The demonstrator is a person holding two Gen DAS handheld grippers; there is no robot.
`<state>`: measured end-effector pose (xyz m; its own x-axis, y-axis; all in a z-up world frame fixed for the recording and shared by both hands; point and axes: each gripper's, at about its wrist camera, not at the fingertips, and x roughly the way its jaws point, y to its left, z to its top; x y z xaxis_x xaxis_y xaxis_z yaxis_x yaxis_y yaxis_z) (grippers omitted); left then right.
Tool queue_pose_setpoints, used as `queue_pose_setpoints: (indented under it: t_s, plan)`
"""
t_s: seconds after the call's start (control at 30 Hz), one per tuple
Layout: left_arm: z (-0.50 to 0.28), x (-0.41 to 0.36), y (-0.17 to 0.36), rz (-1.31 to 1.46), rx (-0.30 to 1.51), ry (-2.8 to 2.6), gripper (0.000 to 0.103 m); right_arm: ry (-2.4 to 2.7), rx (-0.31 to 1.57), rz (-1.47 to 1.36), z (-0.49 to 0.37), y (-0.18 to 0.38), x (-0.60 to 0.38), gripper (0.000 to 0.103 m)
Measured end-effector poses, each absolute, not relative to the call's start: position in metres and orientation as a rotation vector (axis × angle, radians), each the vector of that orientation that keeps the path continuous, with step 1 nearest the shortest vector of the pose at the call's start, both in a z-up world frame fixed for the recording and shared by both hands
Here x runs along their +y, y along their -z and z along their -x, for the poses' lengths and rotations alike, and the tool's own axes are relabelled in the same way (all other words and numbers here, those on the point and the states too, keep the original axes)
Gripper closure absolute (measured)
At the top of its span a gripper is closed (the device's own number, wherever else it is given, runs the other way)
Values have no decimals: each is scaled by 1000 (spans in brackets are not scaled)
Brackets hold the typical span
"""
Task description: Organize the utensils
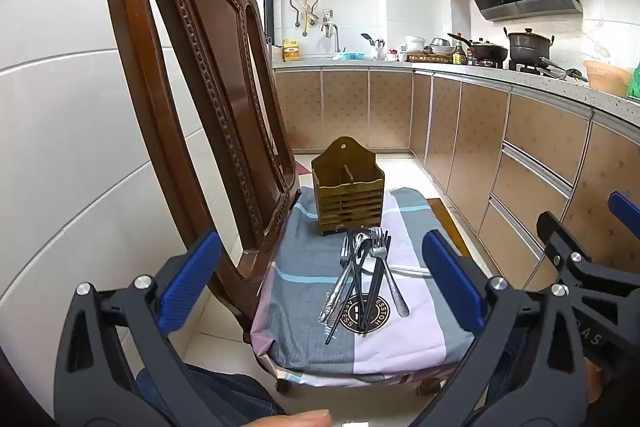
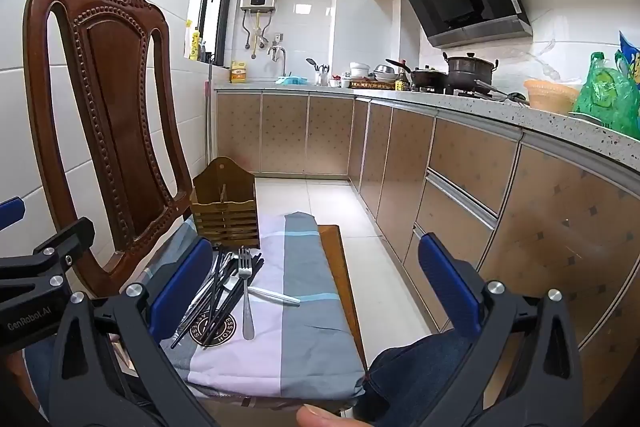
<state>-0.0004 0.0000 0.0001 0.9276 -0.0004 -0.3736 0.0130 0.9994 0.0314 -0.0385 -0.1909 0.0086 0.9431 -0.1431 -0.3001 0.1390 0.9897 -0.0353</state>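
On the chair seat, draped in a checked cloth [image 1: 320, 315], the utensil pile [image 1: 362, 279] is lying in a loose heap over a round printed logo, and just behind it the wooden caddy [image 1: 347, 199] is standing upright with its divided compartments facing up and looking empty from here. Both tools are hovering short of the pile: the left hand-held gripper [image 1: 320, 291] is sitting with its blue pads spread wide and nothing between them, and the right hand-held gripper [image 2: 316, 283] is hanging just as wide, also carrying nothing.

So the first pick is what is coming up, and it is looking fiddly. Black chopsticks [image 2: 216, 303] are crossing under and over the forks and spoons, so anything grabbed mid-heap is likely dragging its neighbours along. The fork [image 2: 245, 295] in the right wrist view is lying on top, its handle pointing back toward the camera, free of the tangle at that end. That is looking like the sensible starter. A white-handled piece [image 2: 272, 294] is jutting out sideways to the right and is also lying clear.

Coming in low along a handle, pads either side of its narrow width, should be giving a clean pinch. The cloth is soft, so pressing down is risking a bunched fold in the grip.
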Motion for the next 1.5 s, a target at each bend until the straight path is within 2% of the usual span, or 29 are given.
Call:
queue_pose_setpoints:
  t_s: [1.5]
  plan:
    - [-1, 0, 0, -46, 397, 6, 3, 141, 314, 5, 37, -13, -191, 3]
